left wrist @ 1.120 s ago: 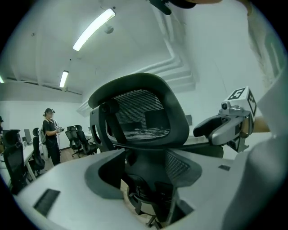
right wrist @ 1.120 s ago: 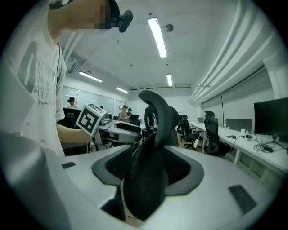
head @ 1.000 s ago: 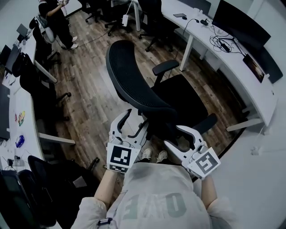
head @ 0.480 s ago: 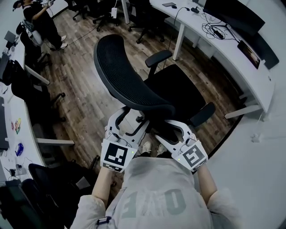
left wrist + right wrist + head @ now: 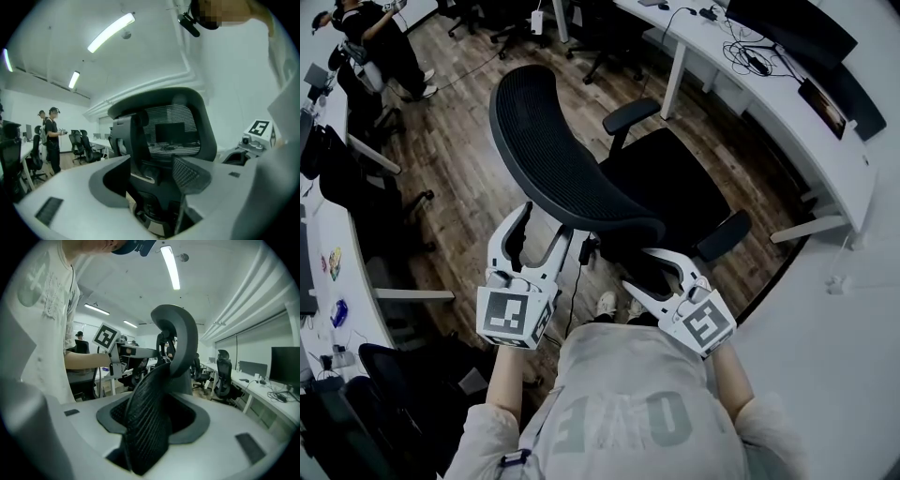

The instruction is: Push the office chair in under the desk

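Observation:
A black office chair stands in front of me, its mesh backrest point(image 5: 553, 159) towards me and its seat point(image 5: 675, 187) facing the white curved desk point(image 5: 750, 103) at the right. My left gripper point(image 5: 542, 223) is open beside the backrest's lower left edge, and its jaws have just been opening. Nothing is gripped between them; the chair's rear frame point(image 5: 173, 131) stands just ahead of the gap. My right gripper point(image 5: 649, 270) is open low behind the backrest. The mesh edge point(image 5: 147, 418) lies between its jaws without filling the gap.
A monitor point(image 5: 797, 28) and cables lie on the desk. A person point(image 5: 375, 37) stands at the far left by another desk point(image 5: 319, 272) with dark chairs point(image 5: 366, 197). More chairs point(image 5: 600, 28) stand at the back. Wooden floor point(image 5: 478, 187) lies to the chair's left.
My left gripper has moved left and up along the backrest's edge, away from the chair's central spine. The right gripper sank a little, then kept still.

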A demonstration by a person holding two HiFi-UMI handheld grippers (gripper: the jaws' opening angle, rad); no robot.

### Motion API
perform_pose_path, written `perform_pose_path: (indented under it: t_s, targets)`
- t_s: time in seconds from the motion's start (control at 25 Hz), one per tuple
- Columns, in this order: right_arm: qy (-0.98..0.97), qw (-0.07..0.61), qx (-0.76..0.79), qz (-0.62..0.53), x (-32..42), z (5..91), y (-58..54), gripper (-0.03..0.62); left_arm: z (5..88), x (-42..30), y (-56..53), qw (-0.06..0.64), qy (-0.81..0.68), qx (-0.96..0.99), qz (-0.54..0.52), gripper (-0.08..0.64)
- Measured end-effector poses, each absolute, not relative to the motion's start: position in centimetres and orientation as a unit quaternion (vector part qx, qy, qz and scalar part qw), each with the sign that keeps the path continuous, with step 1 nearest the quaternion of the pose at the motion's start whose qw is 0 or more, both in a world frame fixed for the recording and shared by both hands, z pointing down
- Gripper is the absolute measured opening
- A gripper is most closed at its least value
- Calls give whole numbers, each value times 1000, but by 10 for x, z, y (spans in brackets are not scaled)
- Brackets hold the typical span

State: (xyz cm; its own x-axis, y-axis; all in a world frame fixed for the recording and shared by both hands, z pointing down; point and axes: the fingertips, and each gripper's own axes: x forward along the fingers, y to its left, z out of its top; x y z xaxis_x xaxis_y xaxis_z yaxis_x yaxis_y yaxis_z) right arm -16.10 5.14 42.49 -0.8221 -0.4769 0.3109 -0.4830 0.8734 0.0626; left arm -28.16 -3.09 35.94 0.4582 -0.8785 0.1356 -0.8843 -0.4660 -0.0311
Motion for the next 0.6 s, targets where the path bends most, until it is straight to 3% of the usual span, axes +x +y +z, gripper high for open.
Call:
perform_pose_path:
  t_s: [0.28,0.6]
  targets:
    - [-954,157,253,9,-162,423,51,204,346,-315,-70,31,-529,847,39,279]
    - [-952,173,253,3,-159,425,51,204,340,-299,-90,9,-480,874,70,284]
